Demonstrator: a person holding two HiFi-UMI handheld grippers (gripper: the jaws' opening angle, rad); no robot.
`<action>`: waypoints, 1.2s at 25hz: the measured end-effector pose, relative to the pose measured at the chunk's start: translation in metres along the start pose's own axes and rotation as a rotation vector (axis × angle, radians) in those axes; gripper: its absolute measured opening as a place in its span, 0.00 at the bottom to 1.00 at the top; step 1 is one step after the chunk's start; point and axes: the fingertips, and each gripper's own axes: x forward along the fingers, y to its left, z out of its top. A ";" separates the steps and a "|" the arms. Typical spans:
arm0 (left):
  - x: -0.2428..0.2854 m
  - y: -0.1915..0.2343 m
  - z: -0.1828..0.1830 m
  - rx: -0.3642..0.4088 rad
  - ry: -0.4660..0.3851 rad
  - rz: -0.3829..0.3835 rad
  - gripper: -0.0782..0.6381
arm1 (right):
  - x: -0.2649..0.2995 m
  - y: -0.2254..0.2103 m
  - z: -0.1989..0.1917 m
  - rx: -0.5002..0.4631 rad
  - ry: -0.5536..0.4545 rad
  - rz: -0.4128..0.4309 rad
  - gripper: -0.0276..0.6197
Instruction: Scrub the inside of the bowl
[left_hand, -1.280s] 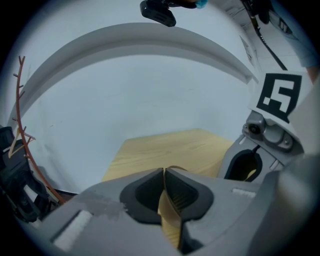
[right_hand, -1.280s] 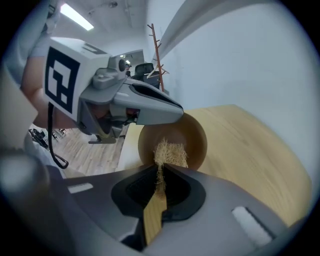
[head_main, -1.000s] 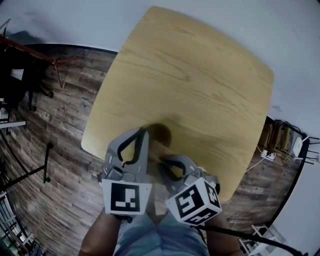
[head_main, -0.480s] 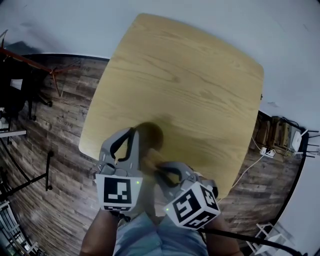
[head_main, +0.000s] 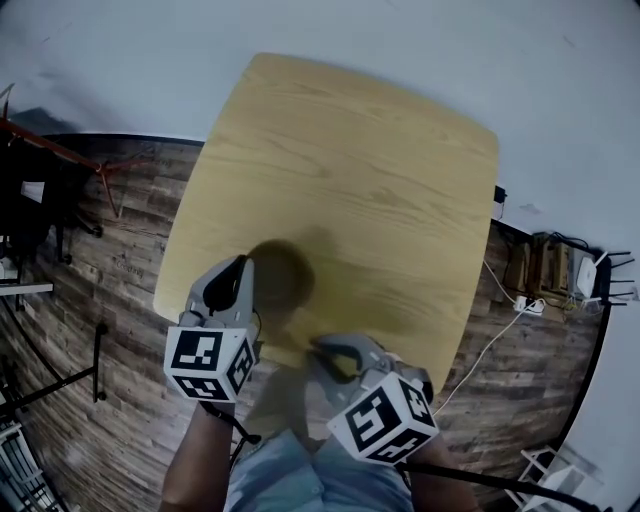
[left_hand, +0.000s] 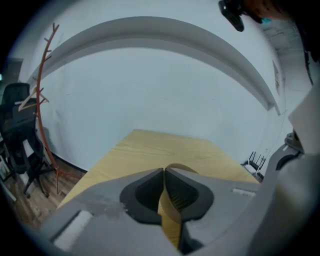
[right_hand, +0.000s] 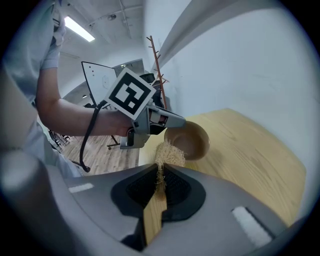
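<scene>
Left claw (left_hand: 164, 172): pinched on the rim of the brown bowl (left_hand: 170, 216). You have one jaw inside its wall and one outside, with only the thin wall between the pads.
Right claw (right_hand: 160, 174): clamped on the flat wooden handle of a scrubber (right_hand: 169, 154). The handle runs back between your jaws and the pale fibre head sticks out past the tips.
Bowl: you hold it at the near left corner of the table (head_main: 350, 160). Its mouth is tipped toward your right claw, so the right gripper view looks into its bare inside. You cannot tell whether its base touches the table, because the head view shows it only as a dark blur.
Scrubber: in the right gripper view the fibre head overlaps the bowl's near rim. Whether it touches the bowl cannot be told.
Hands: your left claw lies left of the bowl, and your right claw is nearer your body and to the right. Both marker cubes face the head camera. Your left forearm (right_hand: 75, 117) reaches in from the left of the right gripper view.
Table: light wood grain with rounded corners, set close to a pale wall (head_main: 400, 40).
Room: a dark plank floor (head_main: 90, 270) lies on both sides of the table. A thin red coat stand (left_hand: 42, 95) and a black office chair (left_hand: 14, 107) stand off to the left.
</scene>
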 end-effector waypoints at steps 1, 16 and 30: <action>0.001 0.001 -0.004 -0.036 0.008 -0.001 0.16 | -0.003 -0.001 0.000 -0.001 -0.004 -0.005 0.08; -0.010 0.015 -0.018 -0.202 -0.022 0.029 0.26 | -0.026 -0.009 -0.005 0.041 -0.055 -0.075 0.08; -0.122 -0.027 0.054 -0.060 -0.277 0.128 0.26 | -0.081 0.008 0.037 -0.085 -0.232 -0.142 0.08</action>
